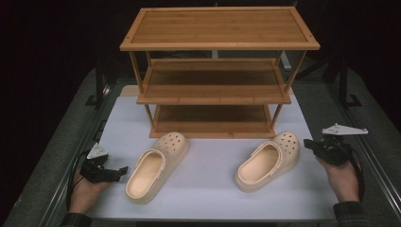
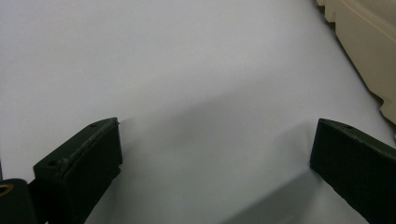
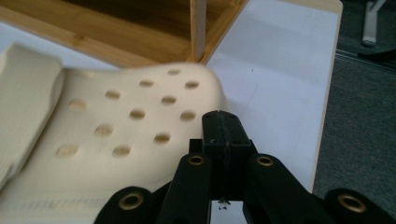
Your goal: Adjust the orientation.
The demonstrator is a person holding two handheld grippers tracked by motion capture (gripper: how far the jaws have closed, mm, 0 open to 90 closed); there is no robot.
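Observation:
Two cream clogs lie on the white tabletop before a three-tier bamboo shoe rack (image 1: 217, 71). The left clog (image 1: 153, 165) is just right of my left gripper (image 1: 120, 171), which rests low on the table. In the left gripper view that gripper (image 2: 215, 144) stands open with bare table between its jaws, and the clog's sole edge (image 2: 369, 51) is at the upper right. My right gripper (image 1: 308, 143) hovers just right of the right clog (image 1: 269, 161). In the right gripper view its jaws (image 3: 224, 128) are pressed together with nothing between them, above the clog's perforated toe (image 3: 140, 121).
The rack's lowest shelf (image 1: 213, 124) stands directly behind both clogs; its corner post (image 3: 198, 28) is close ahead of the right gripper. The white tabletop (image 1: 208, 189) ends at grey flooring (image 3: 359, 116) on the right. Dark stands flank the table at the back.

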